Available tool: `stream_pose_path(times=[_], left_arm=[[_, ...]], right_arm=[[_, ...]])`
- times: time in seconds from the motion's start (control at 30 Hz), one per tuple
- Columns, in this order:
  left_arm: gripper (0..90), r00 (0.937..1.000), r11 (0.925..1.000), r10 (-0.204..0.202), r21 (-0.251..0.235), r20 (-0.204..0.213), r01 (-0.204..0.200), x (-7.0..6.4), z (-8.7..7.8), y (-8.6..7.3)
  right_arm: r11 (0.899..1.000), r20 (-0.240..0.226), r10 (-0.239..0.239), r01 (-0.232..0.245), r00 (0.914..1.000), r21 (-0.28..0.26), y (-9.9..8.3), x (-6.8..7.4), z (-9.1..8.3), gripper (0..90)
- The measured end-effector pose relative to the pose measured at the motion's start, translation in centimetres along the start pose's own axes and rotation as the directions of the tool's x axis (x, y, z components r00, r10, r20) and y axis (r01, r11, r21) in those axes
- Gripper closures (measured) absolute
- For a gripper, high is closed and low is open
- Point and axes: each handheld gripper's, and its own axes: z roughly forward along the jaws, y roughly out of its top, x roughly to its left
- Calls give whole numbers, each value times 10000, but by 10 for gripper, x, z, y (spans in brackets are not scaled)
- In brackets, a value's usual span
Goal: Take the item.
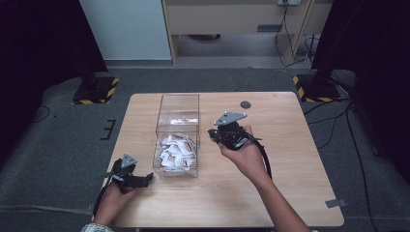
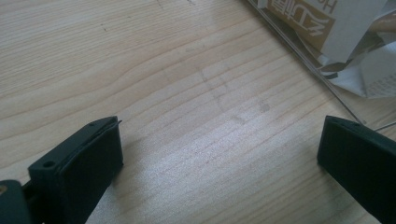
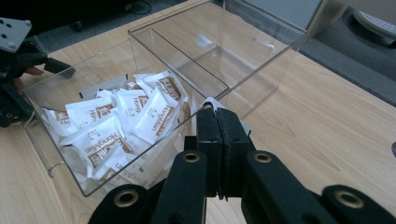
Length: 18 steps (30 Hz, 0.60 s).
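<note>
1. High view: a light wooden table (image 1: 290,159) stands on grey carpet (image 1: 58,125). Beyond it are a pale wall panel (image 1: 128,29), a wooden desk frame (image 1: 232,19) with cables (image 1: 285,34) hanging by it, and black stands whose bases carry yellow-and-black hazard tape (image 1: 96,89). A small dark round spot (image 1: 245,104) marks the table near its far edge, and a strip of grey tape (image 1: 335,203) lies at its near right corner. A clear plastic box (image 1: 178,104) with two compartments sits left of the middle; white sachets (image 1: 175,152) fill the near compartment. The left gripper (image 1: 145,179) rests low by the box's near left corner. The right gripper (image 1: 212,134) is held up just right of the box.

2. Left gripper view: the fingers (image 2: 88,161) stand wide apart over bare wood grain with faint scuffs, holding nothing. The box's clear wall (image 2: 303,56) crosses the upper right corner, with sachets (image 2: 327,23) behind it.

3. Right gripper view: the fingers (image 3: 219,140) are pressed together, pinching the edge of a white sachet (image 3: 212,103) at their tips, above the box's near wall (image 3: 154,149). Inside, the sachets (image 3: 116,121) lie heaped, printed in brown; the far compartment (image 3: 219,56) looks bare. The left gripper (image 3: 18,79) shows at the left edge, and carpet (image 3: 355,65) lies past the table's edge.
</note>
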Motion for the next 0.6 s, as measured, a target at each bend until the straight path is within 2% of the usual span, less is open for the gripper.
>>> stream_pose_path(times=[0.43,0.6], left_arm=[[0,10000,10000,3,4,-4,-3,0,0,0],[0,10000,10000,4,5,-4,-4,0,0,0]], right_arm=[[9994,530,13,-31,9986,331,-10,-18,-4,887],[9992,704,205,-228,9973,317,-15,-27,-6,888]])
